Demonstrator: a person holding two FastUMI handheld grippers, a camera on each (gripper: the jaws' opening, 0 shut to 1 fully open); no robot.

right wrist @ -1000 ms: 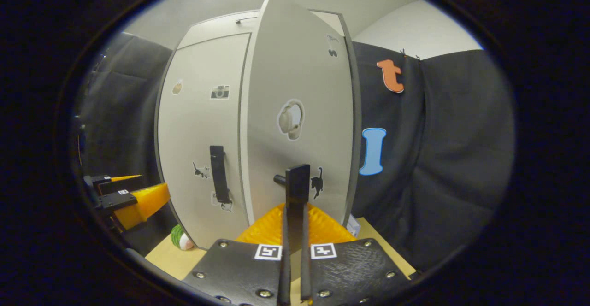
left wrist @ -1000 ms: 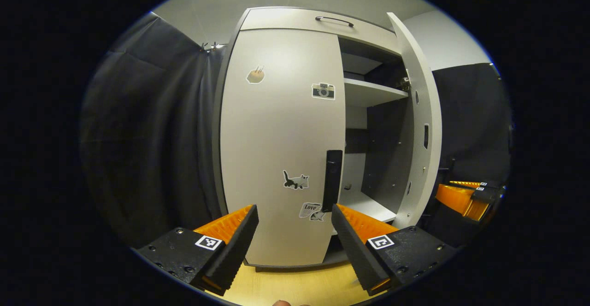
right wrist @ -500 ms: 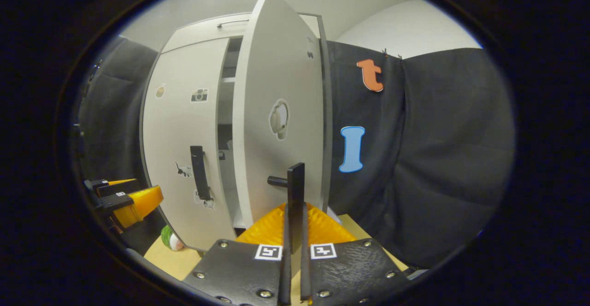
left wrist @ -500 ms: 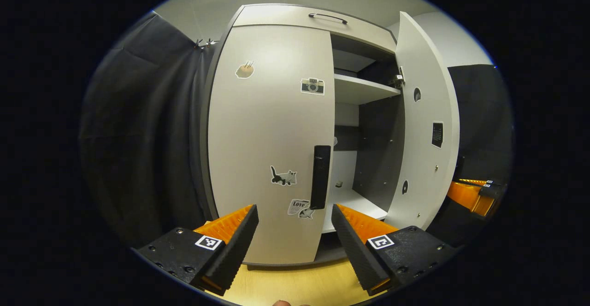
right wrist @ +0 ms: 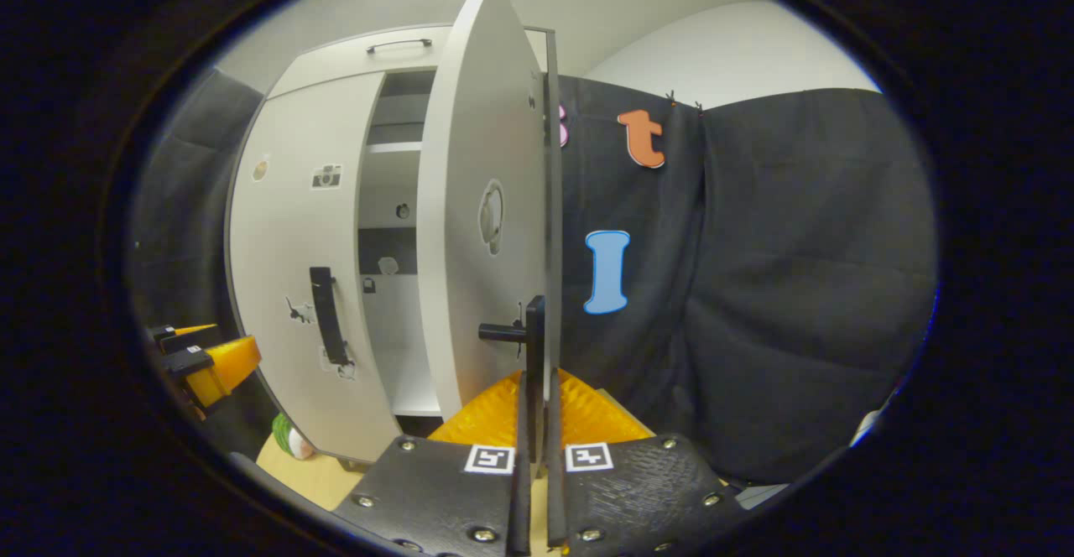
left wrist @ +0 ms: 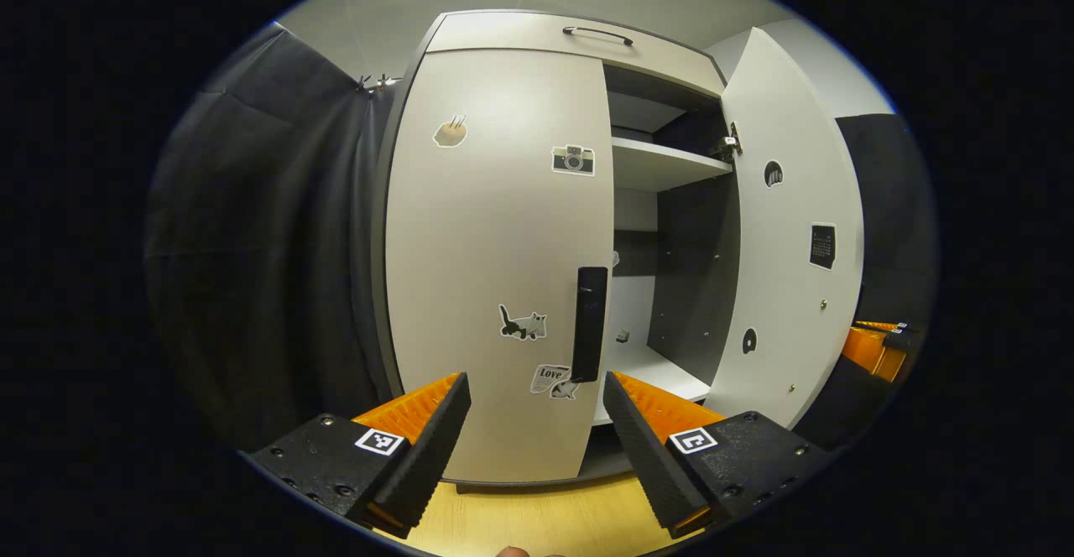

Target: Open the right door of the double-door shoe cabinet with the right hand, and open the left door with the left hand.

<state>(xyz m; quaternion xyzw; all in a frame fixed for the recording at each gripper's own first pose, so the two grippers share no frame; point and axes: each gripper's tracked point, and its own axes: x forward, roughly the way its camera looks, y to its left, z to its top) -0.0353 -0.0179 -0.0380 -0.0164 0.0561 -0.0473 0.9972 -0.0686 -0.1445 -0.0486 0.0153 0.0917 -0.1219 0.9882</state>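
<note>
The right hand-held gripper (right wrist: 534,423) is clamped on the black handle (right wrist: 534,347) of the shoe cabinet's right door (right wrist: 470,230), both fingers pressing it from either side. That door stands swung well out from the cabinet (left wrist: 537,33), and the shelf (left wrist: 663,167) behind it is exposed. The left door (left wrist: 499,263) sits flush against the cabinet, closed.

The left hand-held gripper (left wrist: 537,423) hovers in front of the left door with its fingers spread apart, and the left door's handle (left wrist: 590,324) stands just above the gap between them, untouched.

The step in hand seems to be finishing the right door's swing. To do it well, the pull should follow the arc around the hinge rather than a straight line, so the handle does not slip out of the grip. Then the left hand-held gripper needs to rise and move in until the upright handle lies between its fingers, close squarely on it, and pull out along its own arc.
</note>
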